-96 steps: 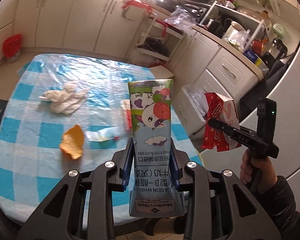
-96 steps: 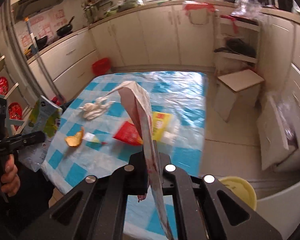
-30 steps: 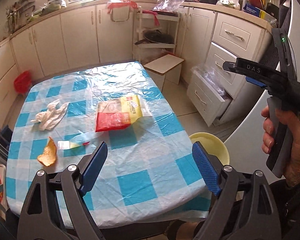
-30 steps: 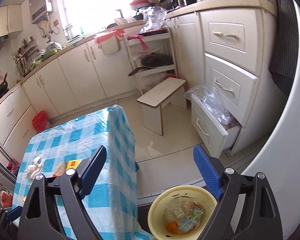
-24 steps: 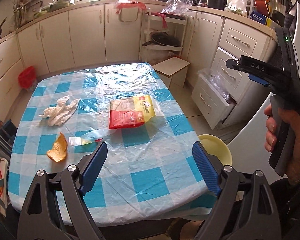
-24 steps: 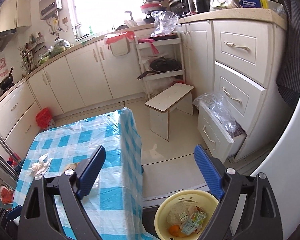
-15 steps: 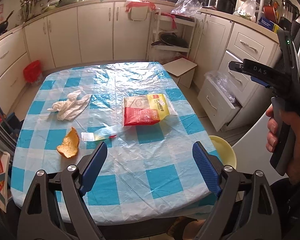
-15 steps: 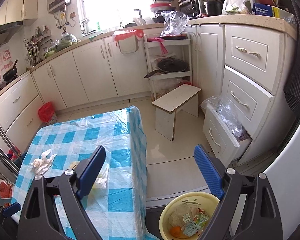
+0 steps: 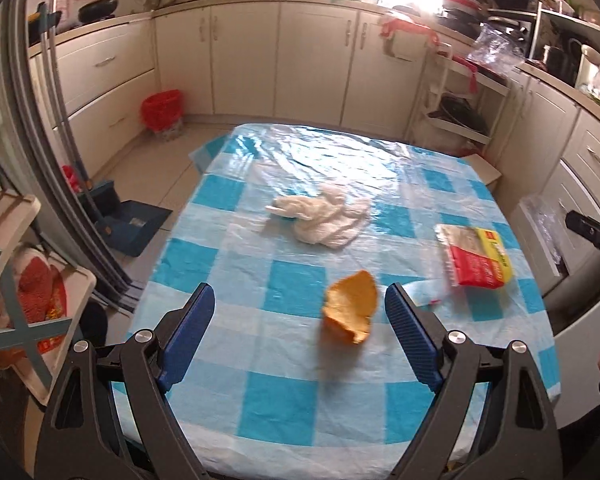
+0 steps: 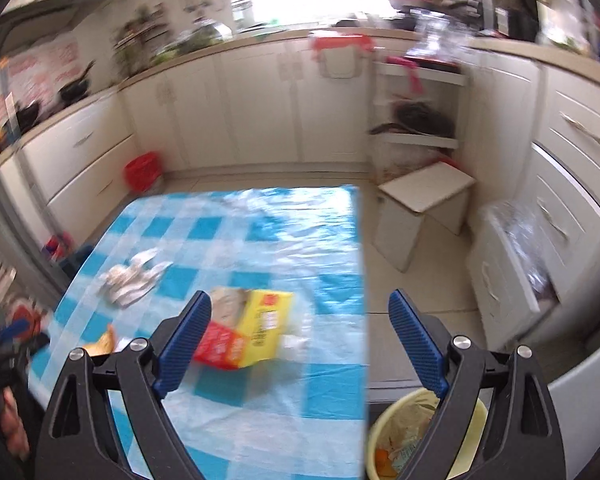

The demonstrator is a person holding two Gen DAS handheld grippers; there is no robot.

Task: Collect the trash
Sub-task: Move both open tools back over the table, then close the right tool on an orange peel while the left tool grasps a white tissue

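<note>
- While both hands are hovering over the checked tabletop (image 9: 260, 384), I am carrying nothing: my left gripper (image 9: 300, 336) is spread wide and empty, and my right gripper (image 10: 300, 340) is spread just as wide, with nothing between its pads.
- Some trash is already lying in the yellow bin (image 10: 384, 432) on the floor beside the tabletop, so I am judging the job as partly done.
- Four pieces are still waiting on the tabletop: an orange peel (image 9: 350, 312) lying right between my left gripper's fingers in the left wrist view, a crumpled white tissue (image 9: 324, 220) farther back, a red and yellow packet (image 9: 476, 256) toward the right edge, and a small clear wrapper (image 9: 428, 294) just beside the peel.
- I am reckoning the peel is the next pick for my left gripper and the packet for my right.
</note>
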